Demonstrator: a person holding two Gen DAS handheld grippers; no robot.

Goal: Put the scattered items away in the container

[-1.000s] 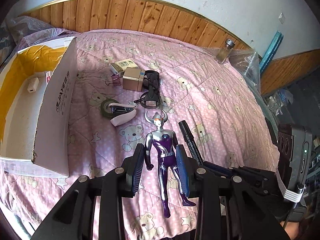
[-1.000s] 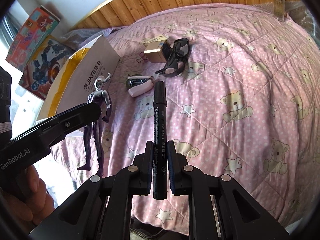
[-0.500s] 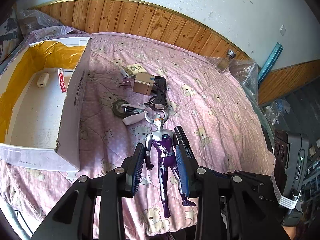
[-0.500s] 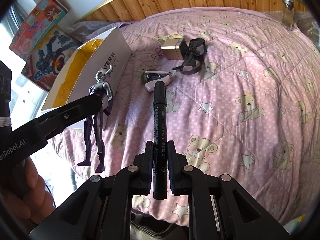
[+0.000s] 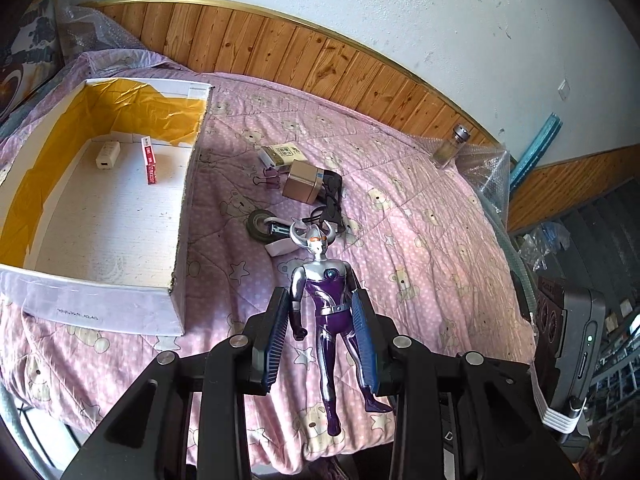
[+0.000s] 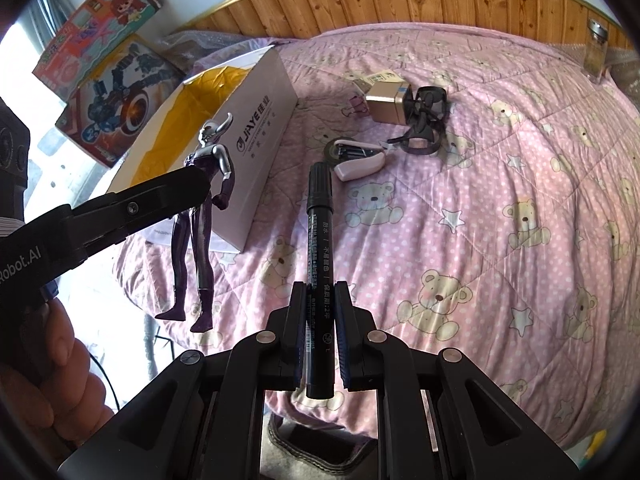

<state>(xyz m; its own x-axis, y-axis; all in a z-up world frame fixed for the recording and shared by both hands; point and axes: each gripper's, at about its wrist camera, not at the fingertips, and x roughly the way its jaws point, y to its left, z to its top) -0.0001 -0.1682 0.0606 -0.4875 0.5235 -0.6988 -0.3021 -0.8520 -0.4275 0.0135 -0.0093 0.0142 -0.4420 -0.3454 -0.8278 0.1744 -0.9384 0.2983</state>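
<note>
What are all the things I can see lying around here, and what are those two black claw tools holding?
Cardboard box: one, white outside, yellow-lined, left on the bed.
Small white block: one, inside the box.
Red packet: one, inside the box.
Gold cube box: one, mid-bed.
Printed white packet: one, behind the gold cube.
Binder clip: one, purple, left of the cube.
Dark goggles: one, right of the cube.
Tape roll: one, dark.
Stapler: one, white, against the tape roll.
Glass jar: one, far bed edge.
Toy boxes: two, colourful, beyond the bed.
Toy figure: one, silver-purple, in the left gripper.
Black marker: one, in the right gripper.
Hand: one, holding the left tool.
</note>
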